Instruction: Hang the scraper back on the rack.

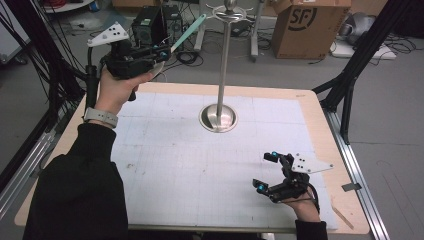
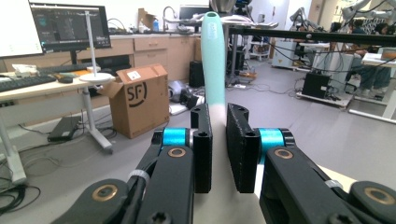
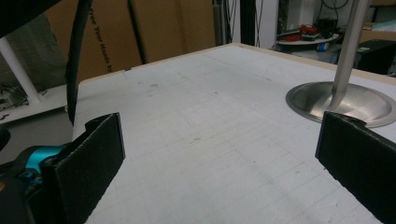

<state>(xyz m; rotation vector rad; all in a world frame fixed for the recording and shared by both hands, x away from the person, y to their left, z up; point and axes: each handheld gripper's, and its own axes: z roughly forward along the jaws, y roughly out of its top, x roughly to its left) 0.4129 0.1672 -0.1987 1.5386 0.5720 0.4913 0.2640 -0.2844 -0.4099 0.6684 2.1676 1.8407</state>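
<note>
The table [image 1: 320, 125] carries a steel stand [image 1: 218, 118] at its middle. Above the far left corner, the left gripper [image 1: 161, 52] clamps a teal-handled utensil [image 1: 188, 32] pointing far-right. Near right, the right gripper [image 1: 266, 172] rests with jaws wide, empty.

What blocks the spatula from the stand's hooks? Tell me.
Nothing visible does. The left hand-held gripper holds the spatula raised beyond the table's far edge, left of the stand; open air lies between its tip and the hooks.
</note>
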